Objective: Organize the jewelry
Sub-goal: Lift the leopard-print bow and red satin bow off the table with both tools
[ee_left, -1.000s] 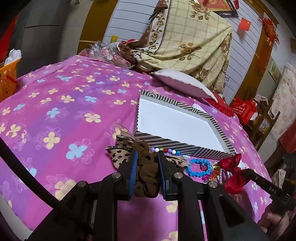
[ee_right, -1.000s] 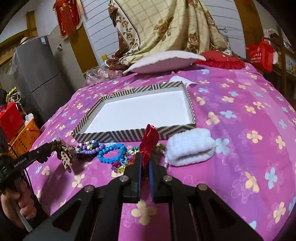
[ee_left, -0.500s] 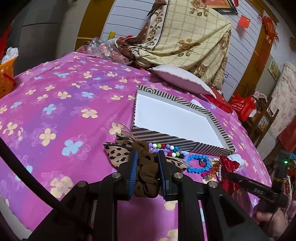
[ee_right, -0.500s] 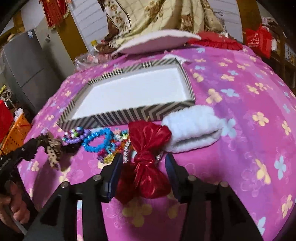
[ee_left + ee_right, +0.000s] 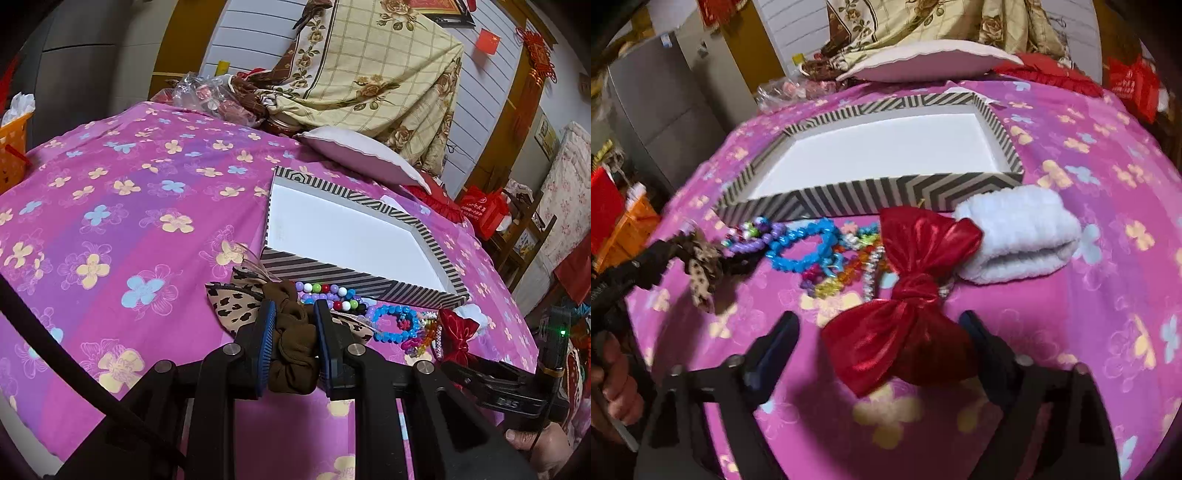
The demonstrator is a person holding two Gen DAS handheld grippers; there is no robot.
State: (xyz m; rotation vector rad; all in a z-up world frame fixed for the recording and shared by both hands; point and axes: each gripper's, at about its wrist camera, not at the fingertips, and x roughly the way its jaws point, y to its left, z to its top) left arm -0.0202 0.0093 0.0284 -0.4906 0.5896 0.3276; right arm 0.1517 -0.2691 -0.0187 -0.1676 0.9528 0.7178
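My left gripper (image 5: 294, 317) is shut on a brown scrunchie (image 5: 293, 347) that carries a leopard-print bow (image 5: 236, 304), held just above the bedspread. My right gripper (image 5: 879, 328) is open, its jaws wide on either side of a shiny red bow (image 5: 908, 299) that lies on the pink cover. Bead bracelets, blue (image 5: 805, 247) and multicoloured (image 5: 332, 293), lie in front of the striped box (image 5: 871, 192), whose white inside holds nothing. The red bow also shows in the left wrist view (image 5: 456, 334).
A white fluffy band (image 5: 1019, 236) lies right of the red bow. A white pillow (image 5: 354, 155) and a checked blanket (image 5: 369, 74) are behind the box. An orange basket (image 5: 13, 147) stands off the bed's left edge. The flowered pink bedspread (image 5: 110, 221) stretches to the left.
My right gripper has opened and let go of the red bow, which now lies flat on the cover. My left gripper still holds the scrunchie and has barely moved.
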